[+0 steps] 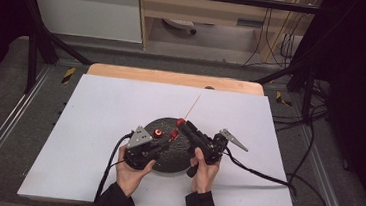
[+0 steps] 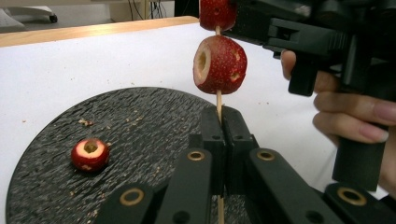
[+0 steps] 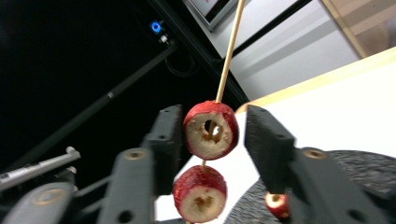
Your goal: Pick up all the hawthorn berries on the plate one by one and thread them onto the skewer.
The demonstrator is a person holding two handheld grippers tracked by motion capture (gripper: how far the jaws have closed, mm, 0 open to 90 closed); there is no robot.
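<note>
A thin wooden skewer carries two red cored fruits. My left gripper is shut on the skewer just below the lower fruit. The higher fruit sits between the jaws of my right gripper; the jaws stand open, with a clear gap on one side of the fruit. The skewer runs on past it, up and away. A third cored fruit lies loose on the round black plate. In the high view both grippers meet over the plate.
A white sheet covers the table, with a wooden edge at the far side. Cables trail from both grippers, the right one looping off the table's right side. Small crumbs dot the plate.
</note>
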